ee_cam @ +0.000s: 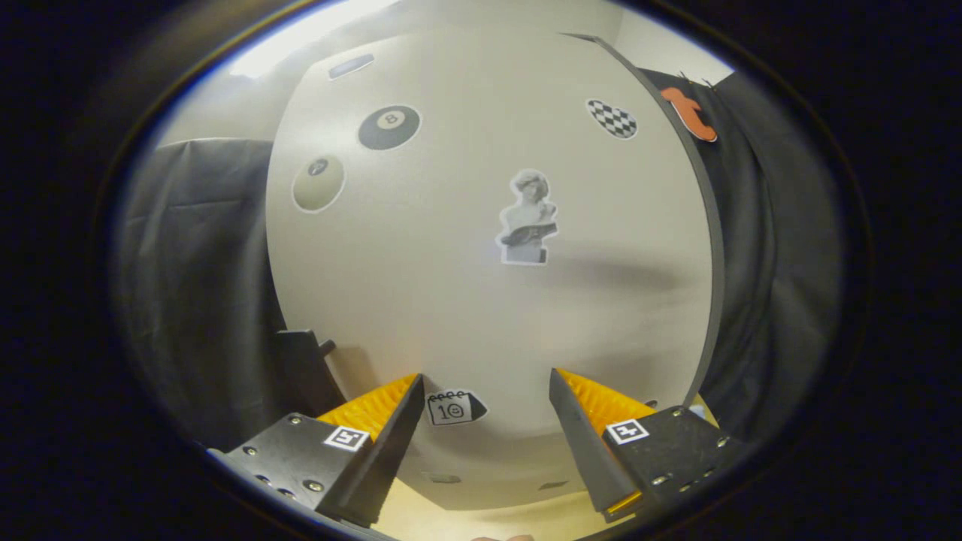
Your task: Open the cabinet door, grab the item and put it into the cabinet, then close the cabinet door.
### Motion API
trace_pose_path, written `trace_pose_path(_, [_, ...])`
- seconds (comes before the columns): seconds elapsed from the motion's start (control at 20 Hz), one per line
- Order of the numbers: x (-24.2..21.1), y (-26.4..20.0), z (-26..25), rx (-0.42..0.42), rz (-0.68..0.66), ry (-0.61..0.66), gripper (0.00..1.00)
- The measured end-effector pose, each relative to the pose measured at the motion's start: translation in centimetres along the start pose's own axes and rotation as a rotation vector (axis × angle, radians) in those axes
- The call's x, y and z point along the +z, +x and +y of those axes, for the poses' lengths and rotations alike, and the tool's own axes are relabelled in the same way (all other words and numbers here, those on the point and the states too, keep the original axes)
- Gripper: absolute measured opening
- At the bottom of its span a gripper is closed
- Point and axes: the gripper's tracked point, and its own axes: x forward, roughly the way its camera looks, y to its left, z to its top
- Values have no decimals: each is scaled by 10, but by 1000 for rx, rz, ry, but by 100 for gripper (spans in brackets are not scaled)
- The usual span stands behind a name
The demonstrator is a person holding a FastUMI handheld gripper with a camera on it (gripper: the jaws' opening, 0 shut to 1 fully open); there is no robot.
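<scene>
My tongs (485,387) are released, fingers spread wide with nothing between them. Just beyond them stands the pale, flat cabinet door (466,300), dotted with stickers: a grey bust (528,218), a black eight-ball (388,126), a checkered heart (612,119). Its dark edge (706,248) is to the right. A small dark bracket (304,368) sits at the near left.

Lighting is soft and even across the cabinet door (488,248), which reads pale and moderately bright. A blown-out glare patch sits above the door's upper left corner. A faint horizontal shadow band lies on the door, right of the bust sticker (528,218). Fisheye distortion bows the door's edges strongly. Stickers appear slightly soft; the surrounding cloth falls dim.
</scene>
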Motion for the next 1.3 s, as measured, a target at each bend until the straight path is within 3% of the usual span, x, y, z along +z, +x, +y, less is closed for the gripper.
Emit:
trace_pose_path(0.25, [3, 13, -2, -17, -3, 2, 98])
trace_pose_path(0.55, [-1, 22, -3, -60, -9, -117, 98])
trace_pose_path(0.95, [1, 24, -2, -52, -2, -55, 98])
trace_pose_path(1.3, [-2, 27, -4, -76, -10, -99, 98])
